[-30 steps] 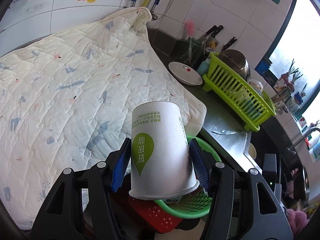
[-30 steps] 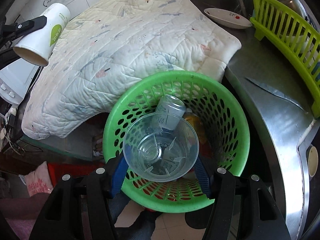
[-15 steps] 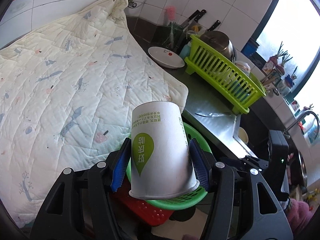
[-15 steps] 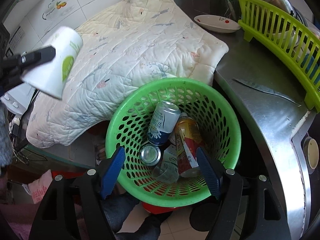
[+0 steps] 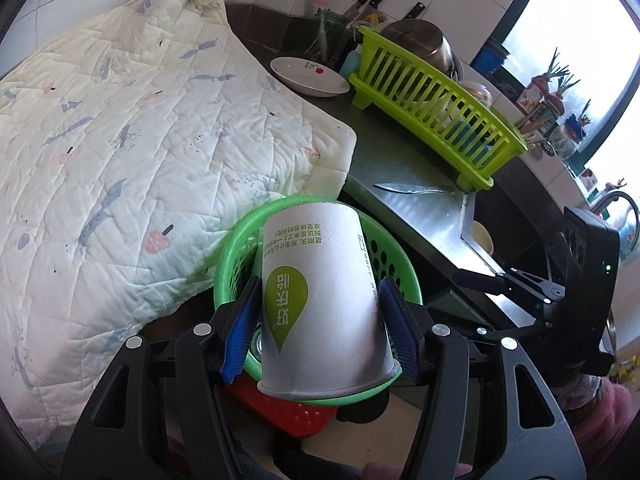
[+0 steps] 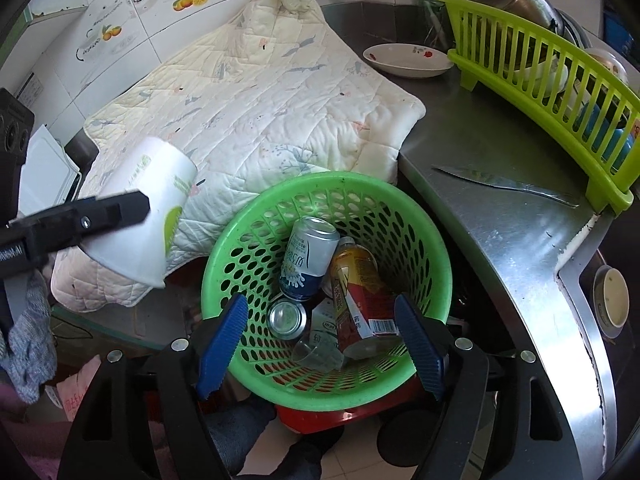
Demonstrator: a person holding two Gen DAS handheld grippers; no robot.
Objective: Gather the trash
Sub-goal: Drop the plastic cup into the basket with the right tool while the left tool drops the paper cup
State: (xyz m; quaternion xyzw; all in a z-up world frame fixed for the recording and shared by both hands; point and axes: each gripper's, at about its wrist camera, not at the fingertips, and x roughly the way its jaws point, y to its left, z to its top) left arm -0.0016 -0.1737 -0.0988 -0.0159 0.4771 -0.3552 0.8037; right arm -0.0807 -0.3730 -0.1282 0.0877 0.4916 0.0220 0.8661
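The left gripper [image 5: 320, 320] clamps one white paper cup [image 5: 320, 300], mouth toward the camera, with a green drop-shaped logo and printed text on its side; it hangs over the near left rim of the green basket [image 6: 428, 240]. The right gripper [image 6: 320, 340] holds nothing, its jaws opening above the basket. Inside lie two cans [image 6: 308, 260], one bottle [image 6: 356, 284] with a red label and one clear plastic cup [image 6: 320, 354]. Beyond, one quilted pad [image 6: 260, 112], one knife [image 6: 500, 182], one plate [image 6: 408, 62] and one lime dish rack [image 6: 540, 72] sit on the steel counter [image 6: 500, 240].
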